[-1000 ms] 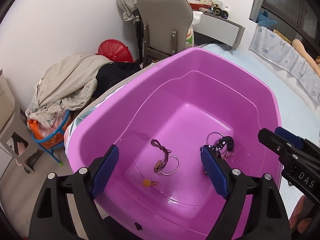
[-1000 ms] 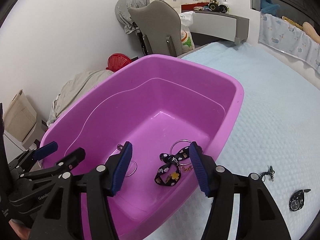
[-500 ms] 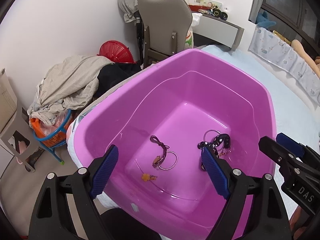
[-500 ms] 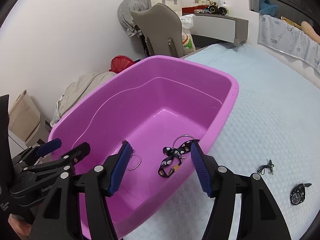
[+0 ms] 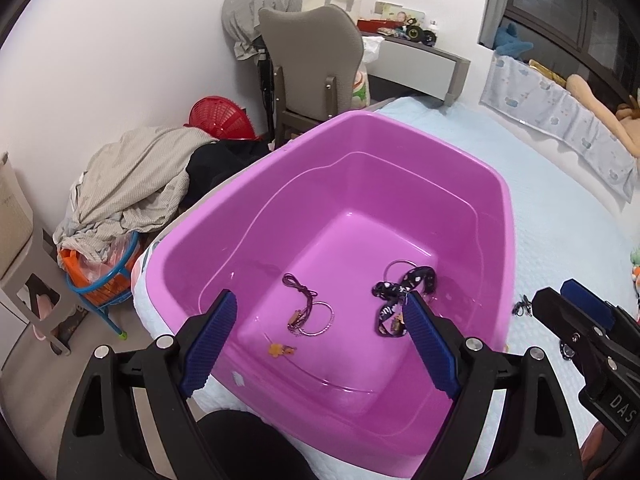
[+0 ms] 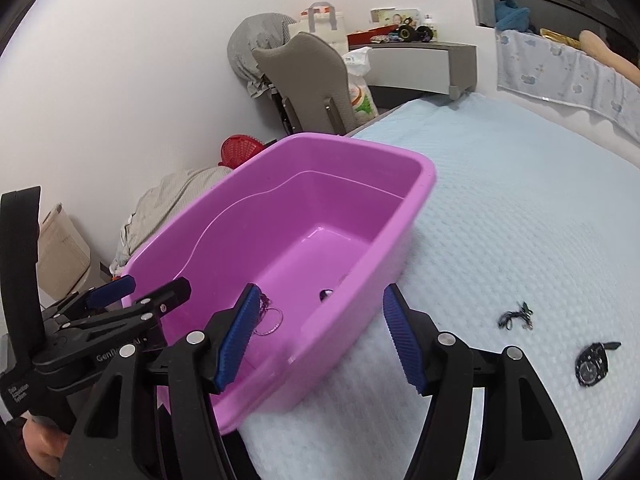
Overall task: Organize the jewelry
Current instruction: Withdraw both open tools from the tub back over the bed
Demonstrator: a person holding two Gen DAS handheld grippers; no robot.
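Purple plastic tub (image 5: pixel 504 216) sat on the pale blue bed cover (image 6: pixel 520 208), holding a corded bracelet (image 5: pixel 306 310), a black patterned strap (image 5: pixel 400 292) and a small orange charm (image 5: pixel 280 349). Outside it, on the cover, lay a black watch (image 6: pixel 593 364) and a dark tangled chain (image 6: pixel 516 316). Left gripper (image 5: pixel 320 344) and right gripper (image 6: pixel 320 340) both hung with jaws spread wide, holding nothing.
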